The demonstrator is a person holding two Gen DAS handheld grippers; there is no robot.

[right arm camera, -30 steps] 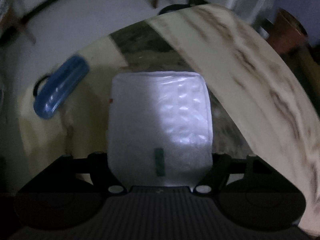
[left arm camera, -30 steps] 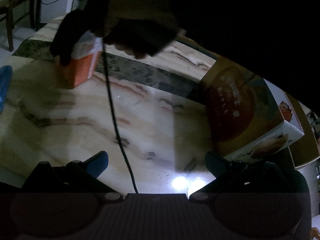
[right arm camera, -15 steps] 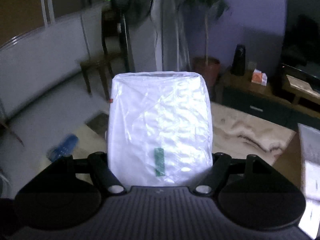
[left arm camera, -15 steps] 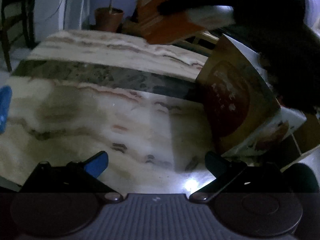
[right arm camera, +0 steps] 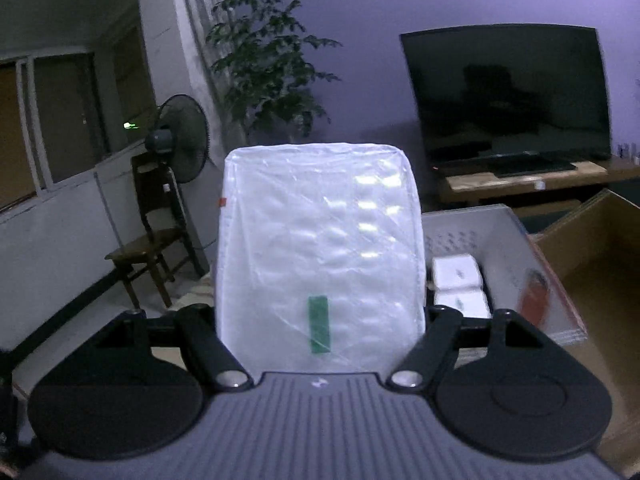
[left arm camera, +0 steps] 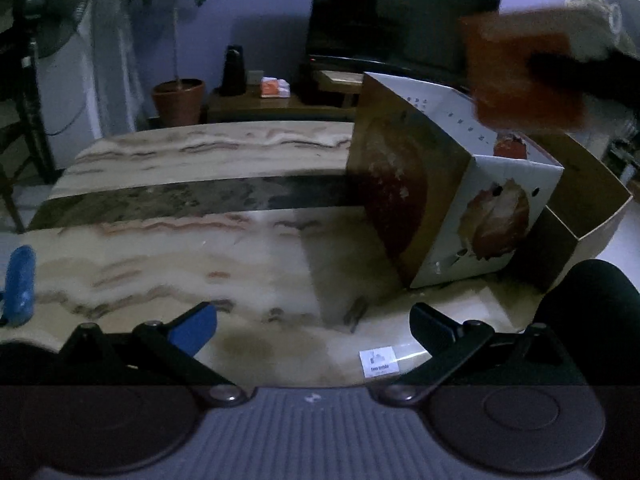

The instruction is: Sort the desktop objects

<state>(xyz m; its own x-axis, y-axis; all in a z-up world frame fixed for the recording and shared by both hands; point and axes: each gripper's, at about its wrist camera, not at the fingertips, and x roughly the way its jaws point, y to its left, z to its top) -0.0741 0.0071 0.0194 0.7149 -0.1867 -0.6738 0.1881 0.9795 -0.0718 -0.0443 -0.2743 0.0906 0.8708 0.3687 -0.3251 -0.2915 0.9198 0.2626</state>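
Observation:
My right gripper (right arm camera: pixel 320 320) is shut on a white plastic-wrapped tissue pack (right arm camera: pixel 320 240) with a green tab, held up in the air. Ahead and below it is the open printed box (right arm camera: pixel 480 228), with two white packs (right arm camera: pixel 458 276) inside. In the left wrist view the same pack (left arm camera: pixel 524 76) shows as a blurred orange block above the printed box (left arm camera: pixel 444 200), with the dark right gripper (left arm camera: pixel 576 68) beside it. My left gripper (left arm camera: pixel 312 326) hangs open low over the marble table (left arm camera: pixel 200 248) with nothing between its fingers.
A brown cardboard box (left arm camera: pixel 584 196) stands behind the printed box. A blue object (left arm camera: pixel 18 280) lies at the table's left edge. A small white label (left arm camera: pixel 380 360) lies near my left gripper. Beyond the table are a TV, a potted plant, a fan and a chair.
My right gripper has lifted the tissue pack from the left of the table and swung it over to the printed box. My left gripper has shifted and rolled, still open.

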